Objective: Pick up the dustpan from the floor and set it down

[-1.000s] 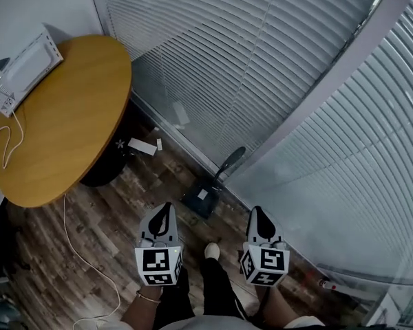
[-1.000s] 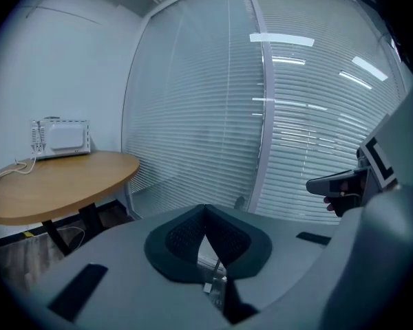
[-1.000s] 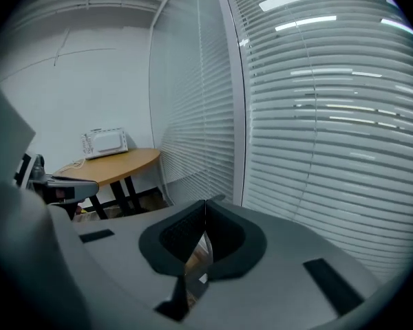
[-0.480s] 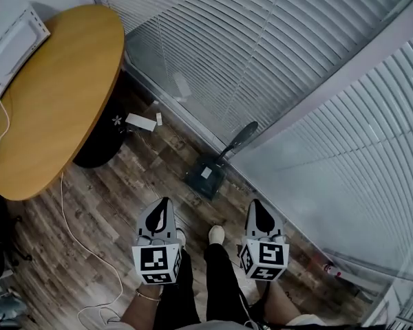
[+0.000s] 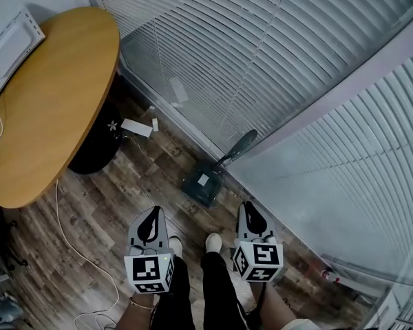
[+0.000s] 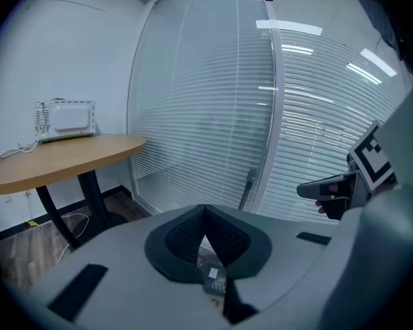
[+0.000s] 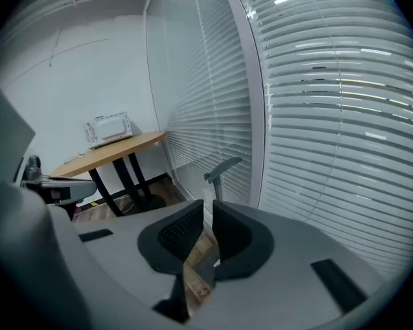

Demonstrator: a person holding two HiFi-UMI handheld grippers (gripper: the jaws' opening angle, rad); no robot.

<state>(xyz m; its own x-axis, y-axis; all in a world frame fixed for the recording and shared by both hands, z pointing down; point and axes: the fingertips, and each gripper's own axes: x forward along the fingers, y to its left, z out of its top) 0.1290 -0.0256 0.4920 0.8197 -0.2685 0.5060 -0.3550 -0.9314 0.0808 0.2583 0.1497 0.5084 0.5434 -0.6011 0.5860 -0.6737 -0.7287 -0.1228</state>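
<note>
A dark dustpan (image 5: 202, 184) lies on the wood floor against the glass wall, its long handle (image 5: 238, 147) leaning up on the corner post. My left gripper (image 5: 151, 220) hovers short of it to the left, jaws shut and empty. Just right of the pan my right gripper (image 5: 252, 216) is also shut with nothing in it. In the left gripper view the left gripper (image 6: 205, 210) points at the pan (image 6: 213, 276), with the handle (image 6: 250, 180) beyond. The right gripper (image 7: 208, 208) in its own view has the handle (image 7: 221, 168) straight ahead and the pan (image 7: 205, 272) below its jaws.
A round wooden table (image 5: 51, 102) with a white appliance (image 5: 9, 47) stands at the left on a black base. A white cable (image 5: 72, 243) and a white box (image 5: 136, 127) lie on the floor. Glass walls with blinds close off the back and right. The person's shoes (image 5: 213, 241) are between the grippers.
Both grippers have sunk lower toward the floor, staying shut. The dustpan has not moved; the head view has shifted slightly.
</note>
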